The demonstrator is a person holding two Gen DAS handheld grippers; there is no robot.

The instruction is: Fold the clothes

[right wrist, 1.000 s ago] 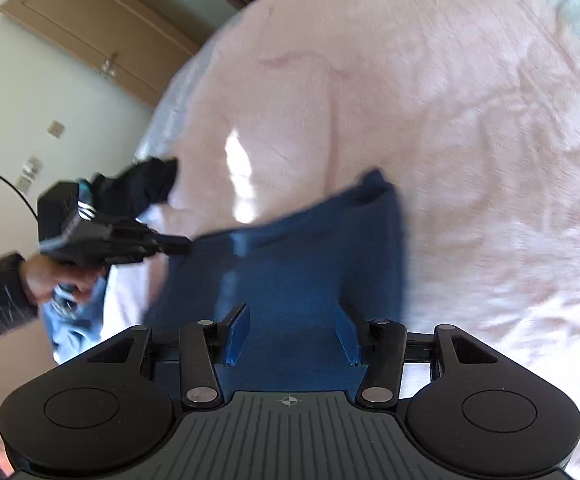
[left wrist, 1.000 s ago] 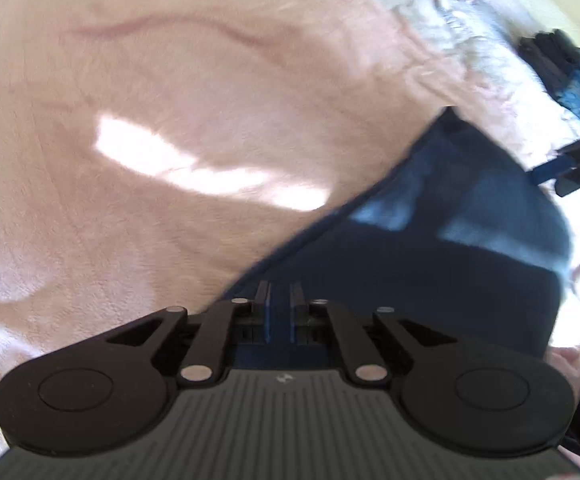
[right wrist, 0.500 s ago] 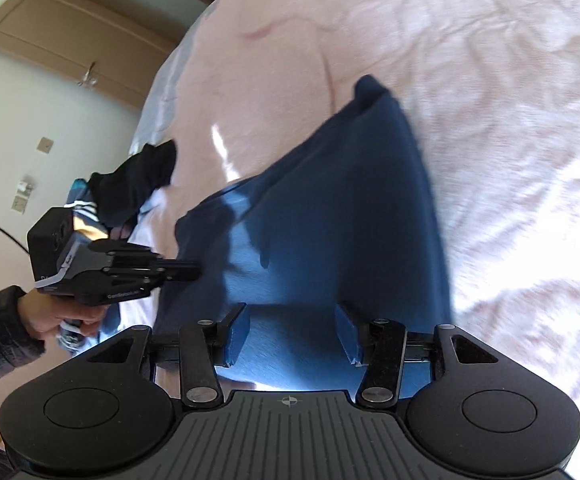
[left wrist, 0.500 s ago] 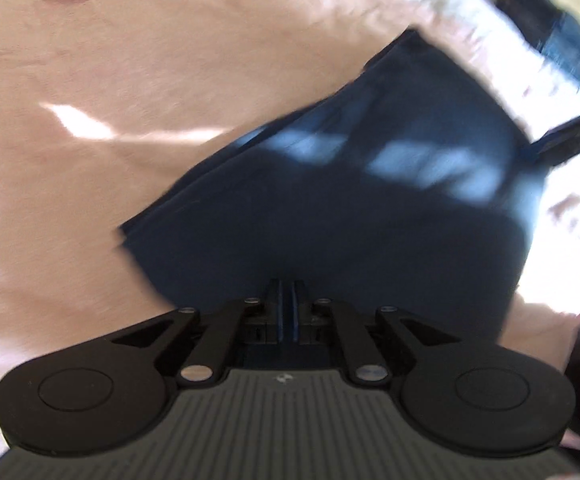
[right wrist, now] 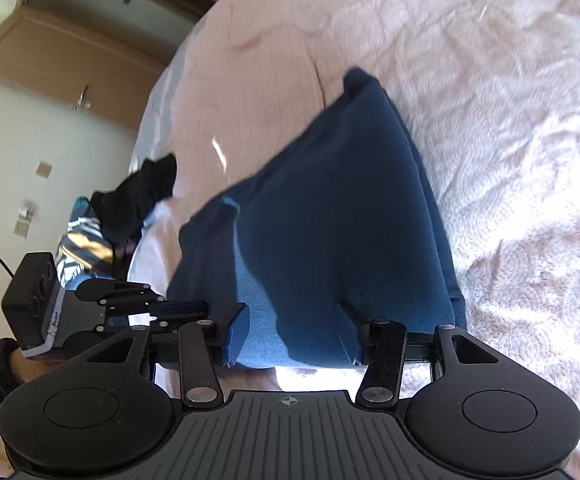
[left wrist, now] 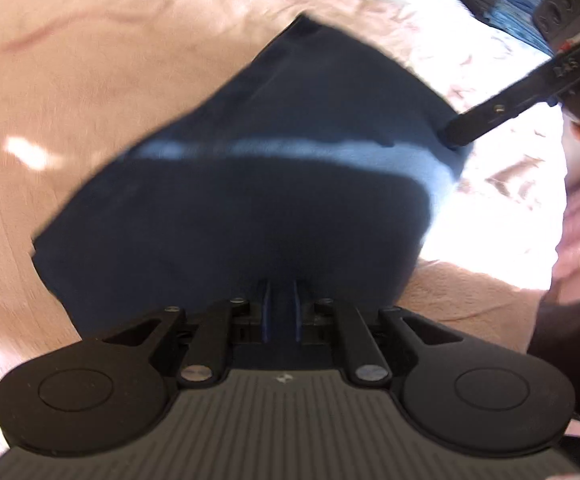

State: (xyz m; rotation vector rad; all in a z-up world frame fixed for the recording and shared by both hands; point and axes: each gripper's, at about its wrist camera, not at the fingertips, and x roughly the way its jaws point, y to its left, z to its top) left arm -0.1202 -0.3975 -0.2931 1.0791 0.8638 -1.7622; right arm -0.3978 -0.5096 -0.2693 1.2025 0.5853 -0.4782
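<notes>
Left wrist view. My left hand-held gripper points steeply down onto the dark blue garment, its two blue pads nearly pressed together with only a narrow gap; the garment's near edge sits right at the pads, and because of motion blur I cannot say for certain that cloth is pinched between them. The garment lies on the pink blanket of the bed as a folded, roughly four-sided panel, one corner pointing to the far side, another to the lower left. A pale band of sunlight crosses its middle. Its surface looks smooth, without visible print. At the right edge of the garment the tip of my right hand-held gripper reaches in, touching or just above the cloth. Further clothes, dark and blue, lie at the top right, well apart.

Right wrist view. My right hand-held gripper stands with its jaws spread about halfway, and the garment's near edge lies between them without either pad pressing on it. Here the garment reads as medium-to-deep blue, layered along its right edge where stacked folds show, narrowing to a rounded far corner. It rests on the blanket. My left hand-held gripper meets the garment's left edge. A pile of clothes, black and striped, lies at the bed's edge, left.
</notes>
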